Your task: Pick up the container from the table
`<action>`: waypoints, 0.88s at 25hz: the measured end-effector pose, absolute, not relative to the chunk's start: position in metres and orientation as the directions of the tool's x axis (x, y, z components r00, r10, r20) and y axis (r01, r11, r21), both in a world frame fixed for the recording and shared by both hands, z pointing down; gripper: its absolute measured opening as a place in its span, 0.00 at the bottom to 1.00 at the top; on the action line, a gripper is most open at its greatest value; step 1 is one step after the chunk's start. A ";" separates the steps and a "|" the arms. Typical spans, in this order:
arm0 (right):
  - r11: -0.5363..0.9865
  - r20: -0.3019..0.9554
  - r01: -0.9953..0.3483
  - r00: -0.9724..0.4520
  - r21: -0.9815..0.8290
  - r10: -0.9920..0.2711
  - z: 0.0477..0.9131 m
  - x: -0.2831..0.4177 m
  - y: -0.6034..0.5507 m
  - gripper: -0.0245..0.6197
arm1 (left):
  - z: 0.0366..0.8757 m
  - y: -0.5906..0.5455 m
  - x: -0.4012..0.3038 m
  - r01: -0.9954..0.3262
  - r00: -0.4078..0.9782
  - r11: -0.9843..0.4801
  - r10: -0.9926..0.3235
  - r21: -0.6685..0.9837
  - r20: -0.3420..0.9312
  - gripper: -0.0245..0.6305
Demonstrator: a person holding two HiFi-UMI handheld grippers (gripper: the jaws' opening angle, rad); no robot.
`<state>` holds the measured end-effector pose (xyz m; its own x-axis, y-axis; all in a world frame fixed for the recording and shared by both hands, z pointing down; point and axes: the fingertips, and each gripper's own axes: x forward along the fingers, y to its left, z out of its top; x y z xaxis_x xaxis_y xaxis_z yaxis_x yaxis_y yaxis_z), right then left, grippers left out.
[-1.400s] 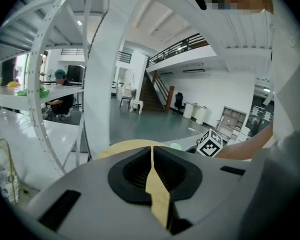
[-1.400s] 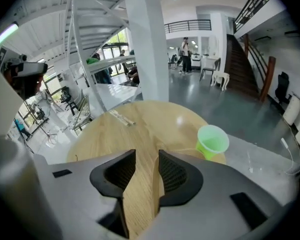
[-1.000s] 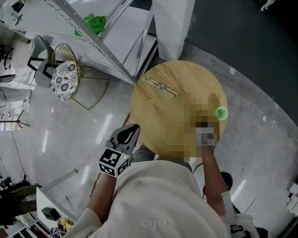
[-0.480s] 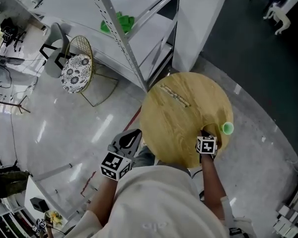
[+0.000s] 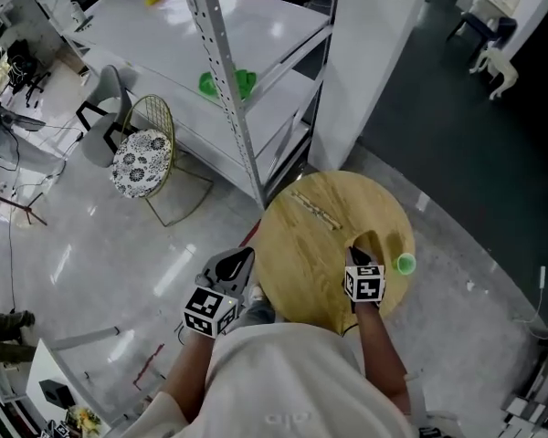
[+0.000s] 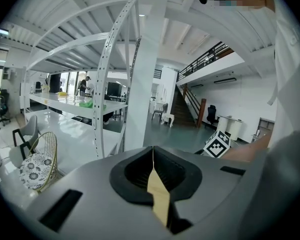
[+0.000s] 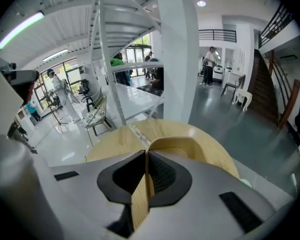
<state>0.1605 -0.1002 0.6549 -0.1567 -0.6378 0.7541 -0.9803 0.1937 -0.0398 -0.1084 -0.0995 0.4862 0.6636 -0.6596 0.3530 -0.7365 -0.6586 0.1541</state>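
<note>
The right gripper (image 5: 357,257) is over the right half of the round wooden table (image 5: 297,245). Its jaws are closing, pinched on the thin curved wall of a light wooden container (image 7: 182,144), which sits just past the fingertips, toward the table's middle. A small green round thing (image 5: 404,264) lies at the table's right edge. The left gripper (image 5: 237,265) hangs beside the table's left edge, above the grey floor (image 5: 119,245), its jaws together with nothing between them.
</note>
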 end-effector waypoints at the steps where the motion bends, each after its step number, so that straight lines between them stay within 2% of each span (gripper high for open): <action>1: 0.204 0.736 -0.978 -0.166 -0.040 -0.656 0.643 0.156 -0.105 0.10 | 0.483 -0.102 -0.110 -0.739 0.662 -0.656 -0.666 0.151 0.344 0.06; 12: 0.343 0.509 -0.939 -0.295 0.000 -0.809 0.495 0.101 -0.146 0.10 | 0.443 -0.133 -0.124 -0.751 0.657 -0.649 -0.712 0.125 0.247 0.06; 22: 0.461 0.332 -0.885 -0.418 0.058 -0.845 0.410 0.056 -0.143 0.10 | 0.421 -0.144 -0.144 -0.753 0.656 -0.647 -0.729 0.118 0.195 0.06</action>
<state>0.0558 -0.1431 0.4104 -0.4185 -0.8455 0.3317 -0.8855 0.4610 0.0580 -0.1440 -0.1444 0.4214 0.6564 -0.7287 0.1954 -0.7534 -0.6469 0.1183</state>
